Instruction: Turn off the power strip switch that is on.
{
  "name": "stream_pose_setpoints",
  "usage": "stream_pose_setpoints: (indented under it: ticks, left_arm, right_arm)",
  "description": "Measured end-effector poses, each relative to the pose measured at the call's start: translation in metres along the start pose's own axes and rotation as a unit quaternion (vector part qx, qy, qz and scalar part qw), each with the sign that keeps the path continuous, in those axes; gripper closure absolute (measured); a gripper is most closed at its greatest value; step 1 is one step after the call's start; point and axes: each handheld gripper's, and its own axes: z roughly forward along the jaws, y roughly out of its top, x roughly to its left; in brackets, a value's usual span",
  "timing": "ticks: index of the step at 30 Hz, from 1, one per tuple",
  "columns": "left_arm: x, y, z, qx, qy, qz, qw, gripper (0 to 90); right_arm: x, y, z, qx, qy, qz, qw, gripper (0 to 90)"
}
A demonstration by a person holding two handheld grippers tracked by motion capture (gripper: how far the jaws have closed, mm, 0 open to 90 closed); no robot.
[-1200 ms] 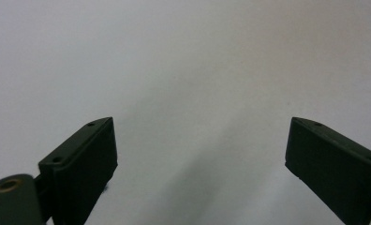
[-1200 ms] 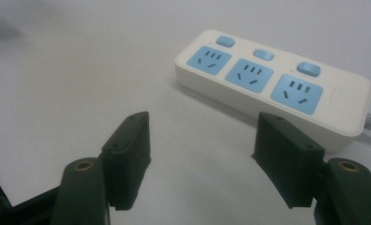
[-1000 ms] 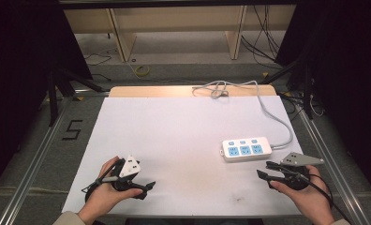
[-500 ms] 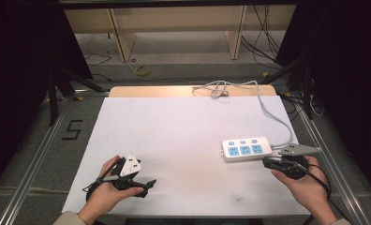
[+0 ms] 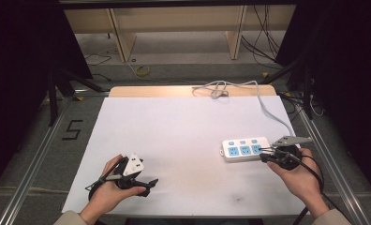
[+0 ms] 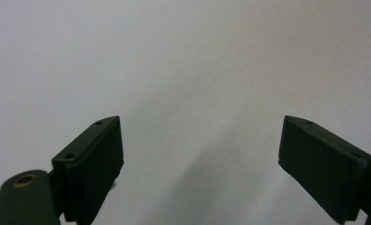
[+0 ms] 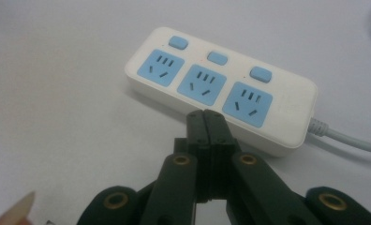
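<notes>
White power strip (image 5: 245,149) with blue sockets lies at the table's (image 5: 183,131) right side; right gripper (image 7: 205,117), jaws pressed together, sits just beside it; left gripper (image 6: 200,159) gapes wide over bare tabletop.

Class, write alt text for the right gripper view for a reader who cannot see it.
A white power strip with three blue sockets and three blue buttons lies on a white table. The right claw, jaws shut together, points at its near edge; the strip's cable leaves to the right.
</notes>
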Motion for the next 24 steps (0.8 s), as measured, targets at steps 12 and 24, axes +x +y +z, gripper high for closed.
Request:
stream_pose_setpoints:
  ticks: [12, 24]
  left_arm:
    - [0.000, 0.001, 0.000, -0.002, 0.003, 0.001, 1.0000, 14.0]
    - [-0.001, 0.001, 0.001, -0.001, 0.004, 0.000, 1.0000, 14.2]
  right_arm:
    - [-0.003, 0.014, 0.010, 0.022, -0.009, 0.002, 0.9997, 90.0]
    - [-0.004, 0.028, 0.013, 0.028, -0.007, 0.015, 0.9995, 90.0]
